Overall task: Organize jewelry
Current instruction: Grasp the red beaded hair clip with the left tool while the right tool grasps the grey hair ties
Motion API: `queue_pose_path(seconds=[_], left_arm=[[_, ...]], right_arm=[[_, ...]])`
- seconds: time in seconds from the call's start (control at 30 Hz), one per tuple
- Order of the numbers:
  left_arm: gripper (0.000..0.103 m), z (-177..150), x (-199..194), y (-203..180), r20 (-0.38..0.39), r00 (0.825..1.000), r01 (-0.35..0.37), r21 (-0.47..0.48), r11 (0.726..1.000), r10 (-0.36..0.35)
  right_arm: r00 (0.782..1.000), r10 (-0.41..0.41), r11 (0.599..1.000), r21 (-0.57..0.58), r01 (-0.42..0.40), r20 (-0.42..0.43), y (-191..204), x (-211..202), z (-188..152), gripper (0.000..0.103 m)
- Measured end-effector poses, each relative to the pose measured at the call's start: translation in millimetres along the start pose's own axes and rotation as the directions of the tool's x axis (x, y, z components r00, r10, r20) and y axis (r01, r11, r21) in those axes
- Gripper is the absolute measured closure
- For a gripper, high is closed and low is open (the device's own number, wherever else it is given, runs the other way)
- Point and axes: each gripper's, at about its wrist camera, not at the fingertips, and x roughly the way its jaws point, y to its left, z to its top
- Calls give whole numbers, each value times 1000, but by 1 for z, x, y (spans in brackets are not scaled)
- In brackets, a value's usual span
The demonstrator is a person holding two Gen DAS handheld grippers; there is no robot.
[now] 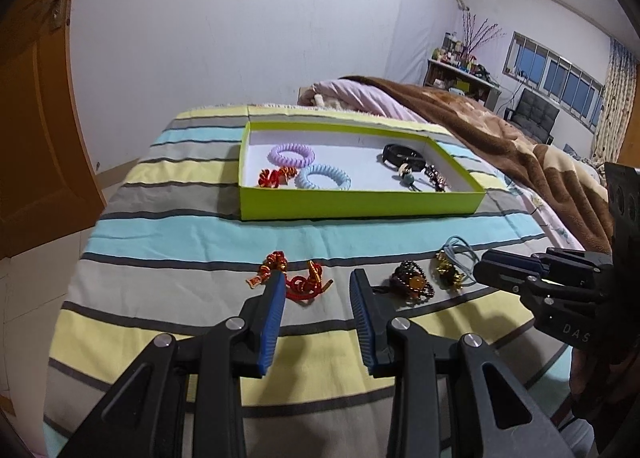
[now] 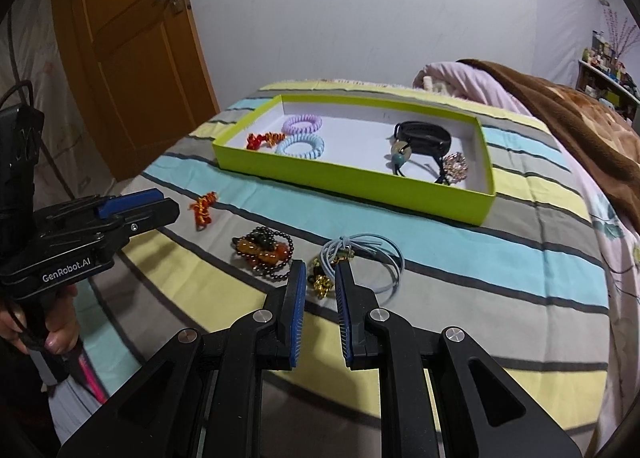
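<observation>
A lime-green tray [image 1: 360,207] with a white floor sat on the striped bedspread [image 1: 180,230], and everything else is placed relative to it. Inside, toward its door-side end, lay a lilac spiral hair tie [image 1: 291,154], a pale blue spiral hair tie [image 1: 323,177] just beside it, and a small red-and-gold knot charm [image 1: 274,177] touching neither wall. At the opposite end lay a black band [image 2: 424,135], a beaded cord with a pale round stone [image 2: 401,153] and a small sparkly cluster [image 2: 455,166] near the corner.

On the bedspread on the near side of the tray, four loose pieces lay in a rough row: a red knotted cord bracelet with gold charms [image 1: 294,278], a dark beaded bracelet with amber stones [image 2: 264,252], a gold bell charm [image 2: 322,284] and a bundle of light blue elastic loops [image 2: 368,258] (the bell charm and loops overlapped, so I cannot tell whether they were one piece).

The left gripper [image 1: 318,290] hovered low over the red cord bracelet, jaws wide apart, nothing between them. The right gripper [image 2: 320,278] sat at the gold bell charm, jaws narrowed but with a gap showing, the charm between the tips; whether they touched it could not be told. A brown blanket [image 1: 500,129] covered the bed beyond the tray's far end.
</observation>
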Motion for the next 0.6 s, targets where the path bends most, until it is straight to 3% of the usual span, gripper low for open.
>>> queue_pose_path(seconds=[0.43, 0.5, 0.6], left_arm=[[69, 1, 33, 2, -95, 995, 32, -36, 999, -35], [82, 1, 34, 2, -95, 995, 25, -37, 999, -29], [90, 1, 33, 2, -93, 995, 25, -41, 999, -29]], right_arm=[[999, 1, 1000, 14, -1, -42, -7, 23, 4, 88], [999, -3, 1000, 9, 4, -41, -6, 23, 5, 90], [999, -9, 1000, 6, 9, -35, -4, 21, 4, 95]])
